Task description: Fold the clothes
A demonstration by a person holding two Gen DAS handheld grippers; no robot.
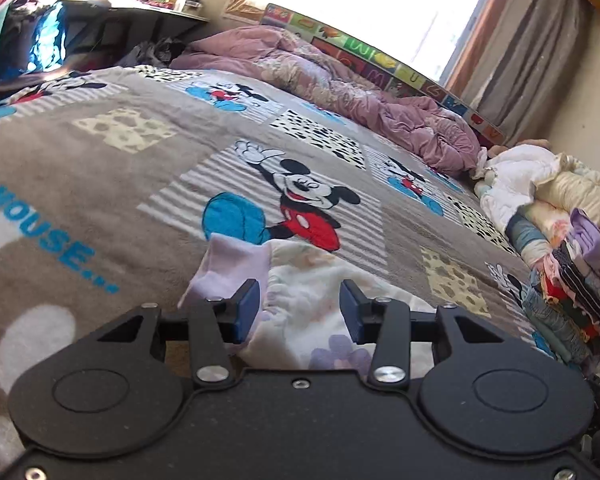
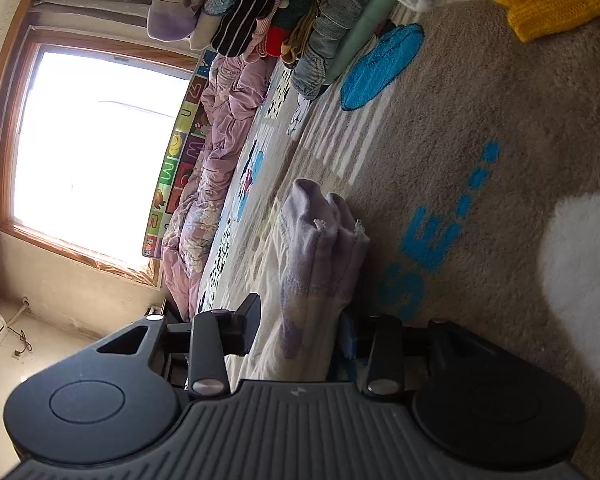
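**Garment between both grippers on the bed**

A pale floral garment (image 1: 300, 300) lies on the blanket (image 1: 112, 184) near its front edge. The left gripper (image 1: 299, 312) and the right gripper (image 2: 300, 320) each stand wide open around it, clamping nothing.

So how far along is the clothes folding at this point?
Done: a stack of folded clothes sits at the blanket's edge. In hand: a small floral garment with a lilac cuff lies between the open left gripper; the right gripper also brackets it, open, not clamped. Left: this piece still looks rumpled, and an unfolded pale pile waits beyond the stack.
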